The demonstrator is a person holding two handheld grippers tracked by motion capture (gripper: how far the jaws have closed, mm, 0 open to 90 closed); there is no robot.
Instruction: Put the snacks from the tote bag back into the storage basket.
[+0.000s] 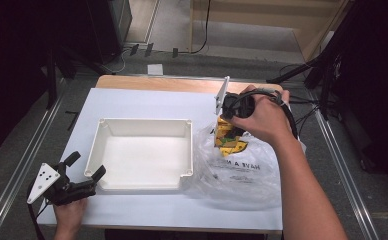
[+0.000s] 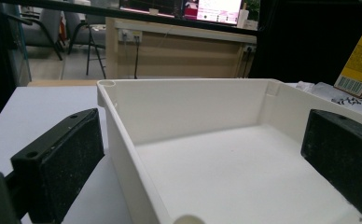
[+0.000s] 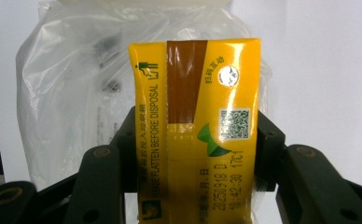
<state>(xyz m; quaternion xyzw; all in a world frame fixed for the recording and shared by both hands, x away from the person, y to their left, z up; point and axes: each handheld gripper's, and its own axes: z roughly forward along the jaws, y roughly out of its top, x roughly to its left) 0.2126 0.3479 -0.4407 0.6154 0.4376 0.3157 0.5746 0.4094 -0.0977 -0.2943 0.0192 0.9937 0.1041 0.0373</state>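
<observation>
Right gripper (image 1: 228, 131) clamps a yellow drink carton (image 3: 195, 126) just above the plastic bag (image 1: 242, 172); left gripper (image 1: 84, 176), jaws wide, straddles the white tray (image 1: 141, 126) corner; clinging film could drag the bag along.

The yellow carton (image 3: 198, 135) runs off the right gripper view's bottom edge; in the high view a hand (image 1: 262, 120) hides its top.

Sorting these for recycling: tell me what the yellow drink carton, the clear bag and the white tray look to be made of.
Yellow drink carton: glossy coated paperboard, probably; flat folded top, printed codes, light glare.
Clear bag: thin transparent plastic film; crinkles and shines, table visible through it.
White tray: rigid moulded plastic, apparently; matte, even walls, rounded corner posts.
</observation>
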